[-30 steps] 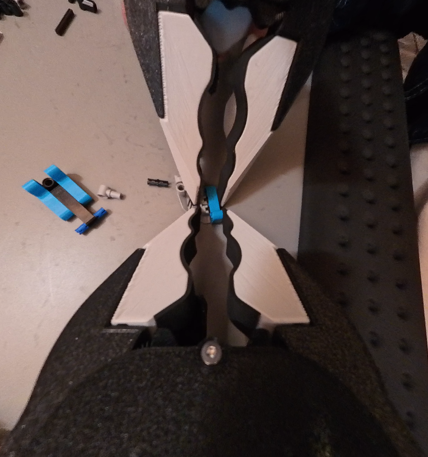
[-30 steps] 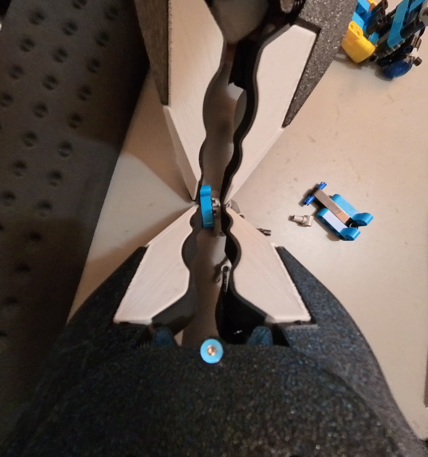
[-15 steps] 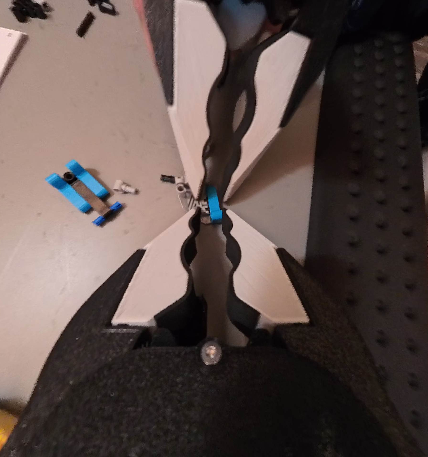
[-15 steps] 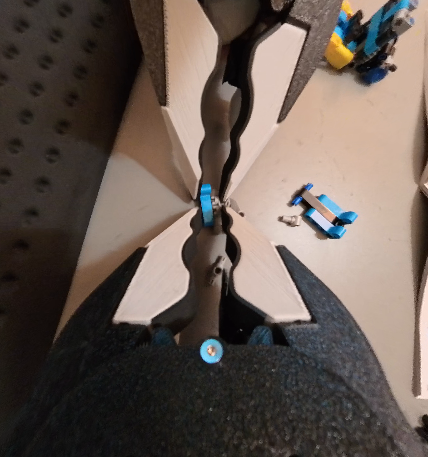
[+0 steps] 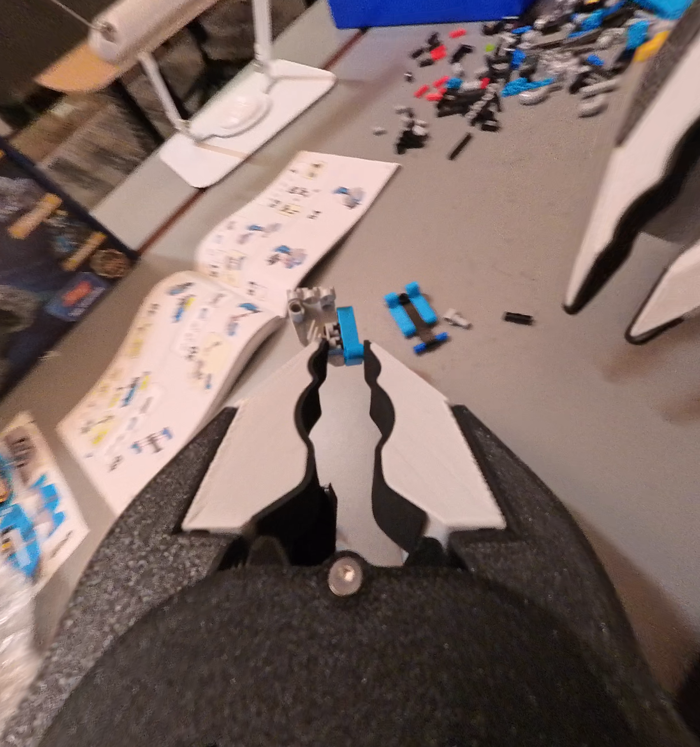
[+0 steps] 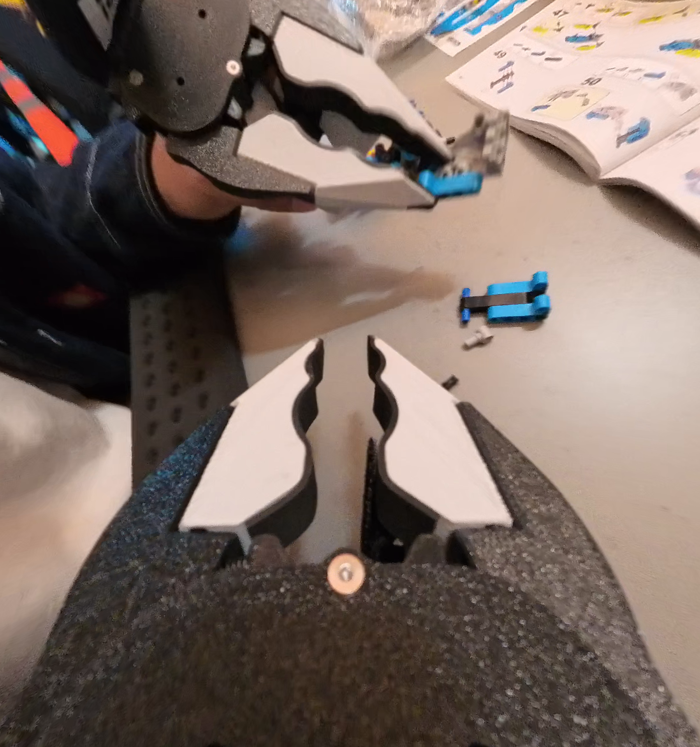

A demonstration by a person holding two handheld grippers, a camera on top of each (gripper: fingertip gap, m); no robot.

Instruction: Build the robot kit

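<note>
The small grey-and-blue plastic building-brick assembly [image 5: 327, 323] is pinched right at the fingertips of the left hand-held gripper [image 5: 343, 351], held up off the desk [image 5: 502, 404]. A blue beam piece sits between the white fingers [image 5: 405, 408], and a grey pin-hole block sticks out past the tips to the left. It looks light and rigid, hard smooth plastic, so probably a bit slippery. The snap joints would likely be the weak spot if it gets squeezed or twisted on the overhanging grey part. The flat sides of the blue beam look like the safest place to be gripped, and that's where it's being clamped now.

From the right wrist view the same left hand-held gripper [image 6: 429, 178] is seen side-on, closed around the blue beam, up and ahead-left of the right one.

The right hand-held gripper [image 6: 345, 343] is spread apart with nothing between its fingers, hovering above the desk. Just ahead and to its right lies a small blue-and-black flat brick assembly [image 6: 506, 302], with a tiny light grey connector pin [image 6: 477, 338] nearer the tips and a small black pin [image 6: 449, 380] right beside the right finger.

Ahead-left of the left hand-held gripper an open white instruction booklet [image 5: 227, 307] is spread out. Farther ahead-right there's a scattered pile of loose black, blue, red and grey bricks [image 5: 502, 81], though it's blurry. A white lamp base [image 5: 243, 117] sits beyond the booklet.
</note>
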